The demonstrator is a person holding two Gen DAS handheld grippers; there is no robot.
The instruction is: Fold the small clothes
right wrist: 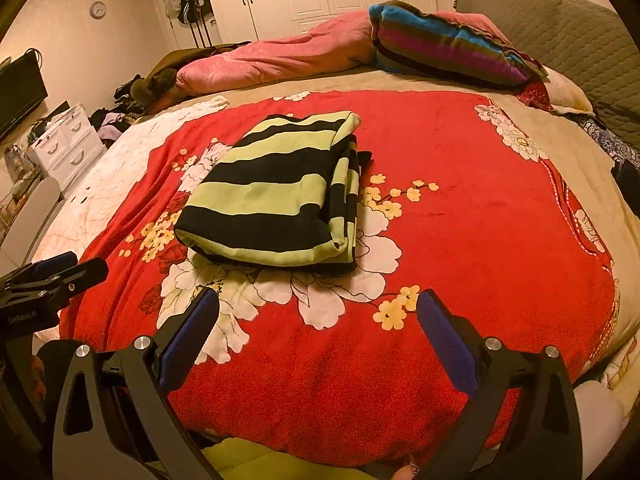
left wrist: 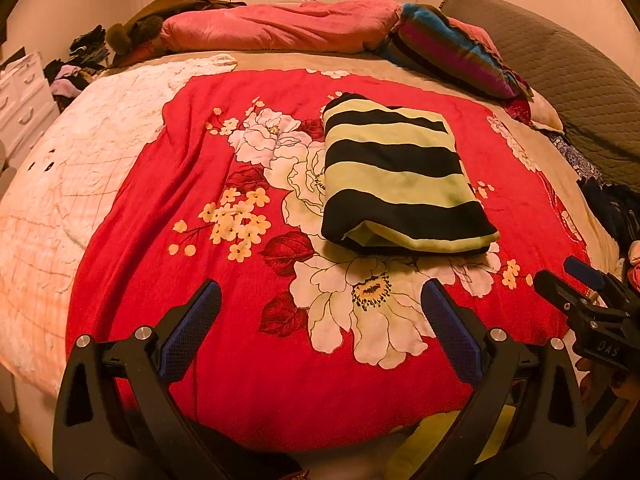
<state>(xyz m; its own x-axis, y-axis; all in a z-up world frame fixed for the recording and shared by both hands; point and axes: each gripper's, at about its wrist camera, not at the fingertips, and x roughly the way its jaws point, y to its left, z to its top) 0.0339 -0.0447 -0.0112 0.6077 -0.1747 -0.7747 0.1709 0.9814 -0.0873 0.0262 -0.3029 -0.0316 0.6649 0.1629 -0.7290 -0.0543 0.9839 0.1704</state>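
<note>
A green-and-black striped garment (left wrist: 396,172) lies folded into a thick rectangle on the red flowered blanket (left wrist: 248,368); the right wrist view shows the same garment (right wrist: 276,196) with its layered edges toward the right. My left gripper (left wrist: 320,296) stands open over the blanket, short of the garment's near edge, nothing between its fingers. My right gripper (right wrist: 318,304) is open too, just in front of the garment. Each gripper shows at the other view's edge: the right one (left wrist: 576,284), the left one (right wrist: 68,268).
A pink duvet (left wrist: 276,26) and a striped blanket (left wrist: 452,46) lie across the far side of the bed, a grey headboard cushion (left wrist: 560,80) on the right. A white drawer unit (right wrist: 68,140) and heaped clothes (right wrist: 120,112) stand left. Yellow-green cloth (right wrist: 248,460) shows below.
</note>
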